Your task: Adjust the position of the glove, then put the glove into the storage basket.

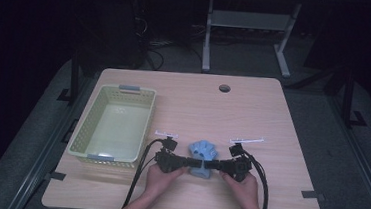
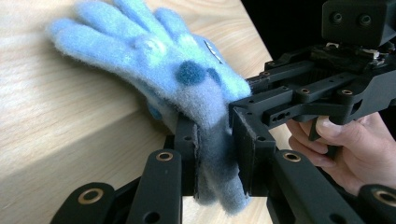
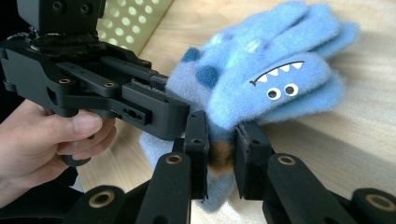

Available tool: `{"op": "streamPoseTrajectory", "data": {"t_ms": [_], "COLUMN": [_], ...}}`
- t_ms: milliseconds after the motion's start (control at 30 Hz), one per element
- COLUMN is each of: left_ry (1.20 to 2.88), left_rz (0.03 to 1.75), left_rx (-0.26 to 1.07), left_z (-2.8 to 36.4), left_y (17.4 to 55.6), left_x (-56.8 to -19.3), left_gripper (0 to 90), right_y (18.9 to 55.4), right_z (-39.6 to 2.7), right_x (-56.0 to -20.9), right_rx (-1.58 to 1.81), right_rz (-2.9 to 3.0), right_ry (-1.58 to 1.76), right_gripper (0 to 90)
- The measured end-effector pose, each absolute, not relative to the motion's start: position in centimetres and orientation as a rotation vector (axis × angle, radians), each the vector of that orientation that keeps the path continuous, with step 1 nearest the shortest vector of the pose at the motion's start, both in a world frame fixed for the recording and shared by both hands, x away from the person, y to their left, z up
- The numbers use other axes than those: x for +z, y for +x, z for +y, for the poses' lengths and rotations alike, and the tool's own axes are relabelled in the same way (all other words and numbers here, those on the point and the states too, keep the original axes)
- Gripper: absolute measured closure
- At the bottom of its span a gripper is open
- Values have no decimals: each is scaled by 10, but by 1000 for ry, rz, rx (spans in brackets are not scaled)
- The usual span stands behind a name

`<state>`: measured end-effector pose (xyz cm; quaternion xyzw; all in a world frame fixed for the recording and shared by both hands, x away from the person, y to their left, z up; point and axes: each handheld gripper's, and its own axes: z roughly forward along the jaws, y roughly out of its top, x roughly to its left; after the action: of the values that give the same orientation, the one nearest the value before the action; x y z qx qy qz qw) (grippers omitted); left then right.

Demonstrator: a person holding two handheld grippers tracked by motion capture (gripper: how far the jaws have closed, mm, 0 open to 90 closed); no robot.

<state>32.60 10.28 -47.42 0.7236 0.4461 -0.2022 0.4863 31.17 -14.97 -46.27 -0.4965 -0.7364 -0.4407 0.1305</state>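
We found the blue glove near the table's front edge, cuff toward the person, fingers pointing away; left gripper and right gripper met across it, each pinching the cuff; basket lay left

On my left a pale green basket sits on the wooden surface, whose far edge has a round hole.

One pale green basket, two grippers, and seemingly two blue gloves, their overlap blurring the count.
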Motion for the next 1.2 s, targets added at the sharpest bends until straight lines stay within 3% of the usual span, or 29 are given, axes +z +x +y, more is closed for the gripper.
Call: {"op": "streamPoseTrajectory", "data": {"t_ms": [1200], "left_ry": [1754], "left_rz": [1018], "left_rx": [-428], "left_z": [114], "left_y": [320], "left_x": [-442], "left_gripper": [714], "right_y": [313], "right_z": [-142], "right_x": [-427], "right_rx": [-1330], "right_rz": [-2186], "right_ry": [-1380], "right_gripper": [768]}}
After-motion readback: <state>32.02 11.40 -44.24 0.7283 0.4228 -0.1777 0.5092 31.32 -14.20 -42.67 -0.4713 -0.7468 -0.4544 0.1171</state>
